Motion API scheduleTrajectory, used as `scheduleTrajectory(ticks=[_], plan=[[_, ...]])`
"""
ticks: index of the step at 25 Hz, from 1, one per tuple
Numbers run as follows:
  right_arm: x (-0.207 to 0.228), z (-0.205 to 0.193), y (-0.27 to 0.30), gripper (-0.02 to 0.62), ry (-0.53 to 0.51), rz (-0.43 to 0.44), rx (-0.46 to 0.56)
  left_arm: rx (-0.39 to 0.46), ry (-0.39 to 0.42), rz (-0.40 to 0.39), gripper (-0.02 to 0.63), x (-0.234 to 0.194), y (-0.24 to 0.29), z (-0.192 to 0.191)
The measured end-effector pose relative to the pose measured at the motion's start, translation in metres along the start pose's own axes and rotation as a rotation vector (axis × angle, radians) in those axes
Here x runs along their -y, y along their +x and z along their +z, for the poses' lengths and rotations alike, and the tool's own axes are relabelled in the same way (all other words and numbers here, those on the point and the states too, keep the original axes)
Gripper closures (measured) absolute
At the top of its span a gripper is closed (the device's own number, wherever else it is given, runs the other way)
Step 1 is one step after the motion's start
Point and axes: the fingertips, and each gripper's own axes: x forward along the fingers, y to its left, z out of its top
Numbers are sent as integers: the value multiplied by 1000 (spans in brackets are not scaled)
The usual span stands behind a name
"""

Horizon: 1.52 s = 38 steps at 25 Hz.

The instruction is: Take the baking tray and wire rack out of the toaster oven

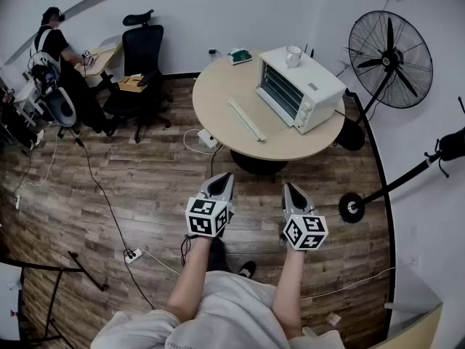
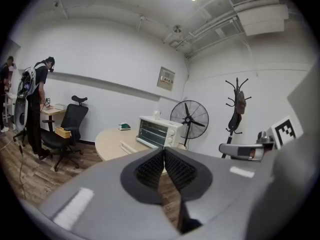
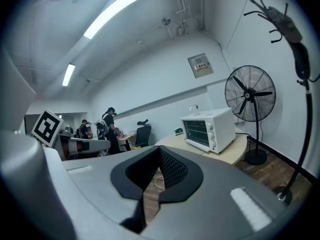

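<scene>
Wood-plank flooring (image 1: 145, 195) lay under both grippers, which the person held side by side, well short of the round table (image 1: 218, 100). The left gripper (image 1: 221, 180) and right gripper (image 1: 290, 187) each had their jaws pressed together with nothing between them, a sensible carrying posture while no grasp was yet due. Toward the table's right edge stood the toaster oven (image 1: 299, 87), with a mug (image 1: 293, 55) on its roof and its glass door (image 1: 280, 93) shut. The baking tray and wire rack were presumably inside, but neither could be made out through the glass. Opening that door looked like the first step.
</scene>
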Motion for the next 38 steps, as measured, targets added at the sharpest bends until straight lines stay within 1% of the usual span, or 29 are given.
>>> scheduleTrajectory(ticks=[4,6,9,11,14,18,25,27,30,32,35,38], plan=[[8,-2,10,595,-1,-13,-5,6,-2,22,549,-15,7,3],[9,-1,16,595,-17,-16,8,16,-19,19,551,-22,10,3],[6,4,27,595,-20,25,38,21,-45,-3,551,-26,18,3],[1,6,35,595,-28,54,31,14,-32,-14,551,-29,25,5],[2,10,54,597,-46,26,19,9,-2,-32,551,-38,40,15],[7,17,85,597,-55,-4,7,17,15,-58,551,-55,66,34],[13,38,137,597,-84,-53,-7,45,-8,-106,552,-91,111,66],[13,40,153,597,-89,-66,-12,37,4,-108,552,-106,124,70],[9,42,180,597,-73,-57,-5,1,67,-74,552,-140,142,71],[6,43,198,597,-54,-47,-7,4,46,-70,552,-165,148,75],[0,46,224,595,-38,-60,-13,21,11,-81,552,-203,152,89],[-6,44,248,595,-13,-80,-5,7,-28,-116,552,-236,157,91]])
